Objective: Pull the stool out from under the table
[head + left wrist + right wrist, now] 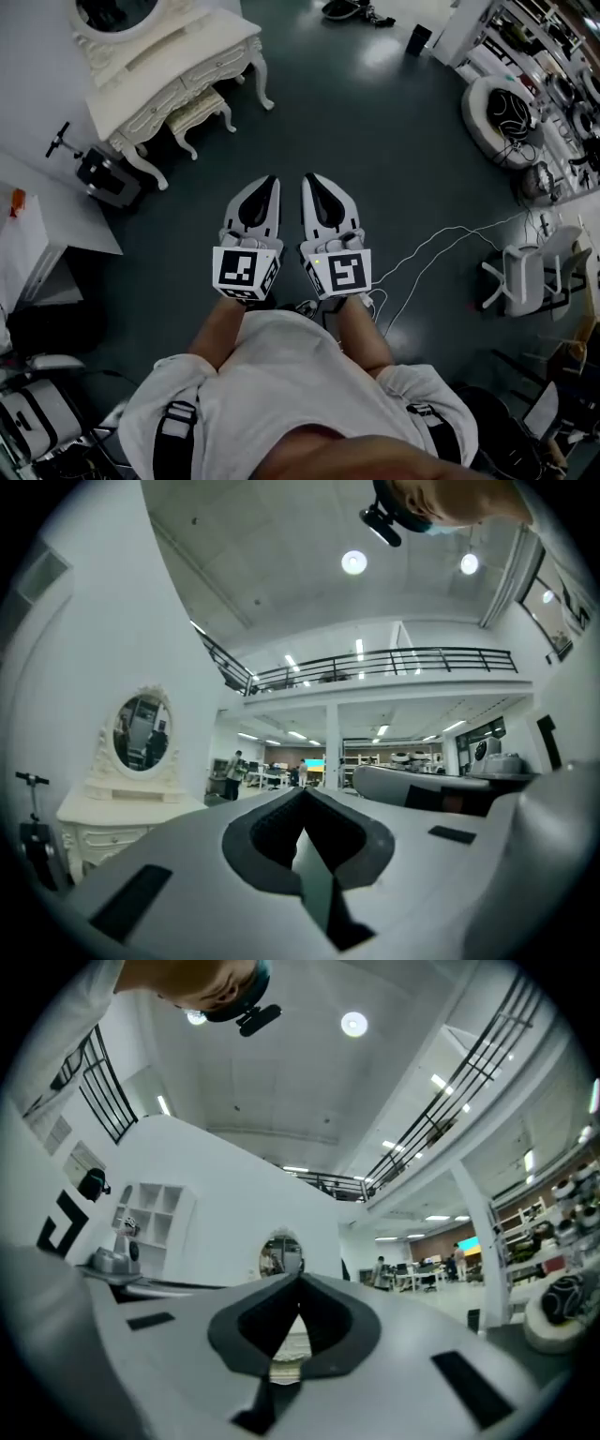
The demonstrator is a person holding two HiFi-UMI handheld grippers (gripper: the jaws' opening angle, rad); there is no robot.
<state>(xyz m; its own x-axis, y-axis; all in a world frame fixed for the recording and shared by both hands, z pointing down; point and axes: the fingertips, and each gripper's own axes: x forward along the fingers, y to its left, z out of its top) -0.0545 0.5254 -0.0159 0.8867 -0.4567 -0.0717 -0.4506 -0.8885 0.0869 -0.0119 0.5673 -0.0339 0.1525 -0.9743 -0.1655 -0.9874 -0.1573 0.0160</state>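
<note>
You're only approaching: left gripper (270,183) and right gripper (309,180) are closed and empty, so head toward eleven o'clock and open for the cream carved stool (199,111) under the white ornate table (178,58).

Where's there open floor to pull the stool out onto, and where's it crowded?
Bare dark floor spreads out from the stool and dressing table across the middle of the room. Crowded: the scooter close beside the table, and the white chair at the right.
</note>
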